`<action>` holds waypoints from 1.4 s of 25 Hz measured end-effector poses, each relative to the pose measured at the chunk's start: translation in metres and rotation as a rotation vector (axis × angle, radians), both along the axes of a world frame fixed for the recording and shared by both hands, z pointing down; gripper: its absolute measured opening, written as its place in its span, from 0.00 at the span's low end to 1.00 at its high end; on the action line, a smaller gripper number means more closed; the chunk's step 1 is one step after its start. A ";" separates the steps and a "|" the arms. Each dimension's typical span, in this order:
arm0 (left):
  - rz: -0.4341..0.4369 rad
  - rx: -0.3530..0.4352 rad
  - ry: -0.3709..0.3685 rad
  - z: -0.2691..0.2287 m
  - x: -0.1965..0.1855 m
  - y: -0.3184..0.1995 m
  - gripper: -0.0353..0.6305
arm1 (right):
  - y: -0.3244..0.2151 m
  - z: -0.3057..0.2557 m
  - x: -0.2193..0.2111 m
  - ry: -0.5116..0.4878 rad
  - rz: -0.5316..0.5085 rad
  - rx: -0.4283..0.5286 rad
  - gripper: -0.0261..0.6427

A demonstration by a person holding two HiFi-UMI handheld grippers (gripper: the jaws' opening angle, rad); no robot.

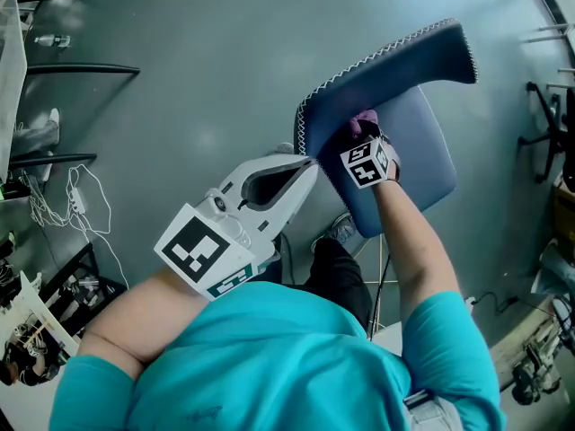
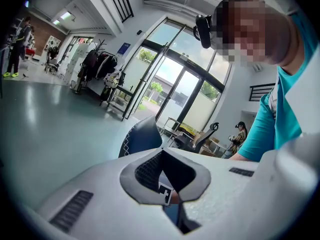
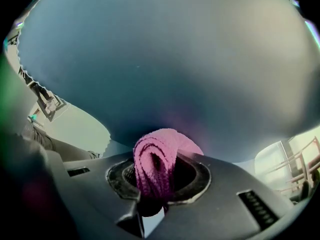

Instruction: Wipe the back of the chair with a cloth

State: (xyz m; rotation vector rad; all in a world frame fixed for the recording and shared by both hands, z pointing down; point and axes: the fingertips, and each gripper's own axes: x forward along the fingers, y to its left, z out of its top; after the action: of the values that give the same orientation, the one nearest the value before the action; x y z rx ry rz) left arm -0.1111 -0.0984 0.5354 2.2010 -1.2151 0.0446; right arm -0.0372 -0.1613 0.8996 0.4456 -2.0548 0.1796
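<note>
Spreading beneath the chair [image 1: 420, 160] on every side, the grey floor [image 1: 207, 52] takes up most of the head view, with dark racks and a white cable [image 1: 85, 206] well apart from the chair at its far left. The chair is upholstered in blue, and its seat lies lower and lighter than the chair back [image 1: 395, 65], a darker curved panel edged with white zigzag stitching. The person stands close by the chair in a teal shirt [image 1: 269, 357], both forearms reaching toward it. The left gripper [image 1: 311, 163], pale grey with a black-and-white marker cube, points at the stitched end of the chair back. Its tip is just beside that edge, and I cannot tell whether it touches. Its jaws meet at the tips and hold nothing, leaving only the hollow between the pads. The right gripper [image 1: 362, 131] is over the chair's seat and aimed at the chair back, which fills its own view. Its jaws are clamped on the cloth [image 3: 156, 156], a folded pink wad. The cloth bulges out past the jaw tips and presses against the face of the chair back that looks toward the seat, near the stitched end.
</note>
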 end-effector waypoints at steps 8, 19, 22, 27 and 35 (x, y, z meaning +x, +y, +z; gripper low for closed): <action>-0.057 0.003 0.003 -0.004 -0.019 0.023 0.06 | 0.065 0.005 -0.037 0.014 -0.177 -0.030 0.15; -0.119 0.002 -0.001 -0.010 -0.043 0.047 0.06 | 0.169 -0.007 -0.087 -0.087 -0.419 -0.123 0.15; -0.122 0.011 -0.010 -0.022 -0.049 0.050 0.06 | 0.186 -0.019 -0.075 -0.100 -0.398 -0.170 0.15; -0.105 0.034 -0.032 -0.049 -0.036 0.038 0.06 | 0.183 -0.060 -0.031 -0.119 -0.342 -0.207 0.15; -0.047 0.059 -0.027 -0.103 0.008 0.031 0.06 | 0.170 -0.130 0.046 -0.143 -0.188 -0.223 0.15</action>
State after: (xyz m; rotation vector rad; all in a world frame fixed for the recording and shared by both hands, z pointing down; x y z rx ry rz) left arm -0.1029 -0.0672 0.4319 2.2279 -1.2983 0.0191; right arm 0.0086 0.0085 0.7698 0.1032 -2.1722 0.3308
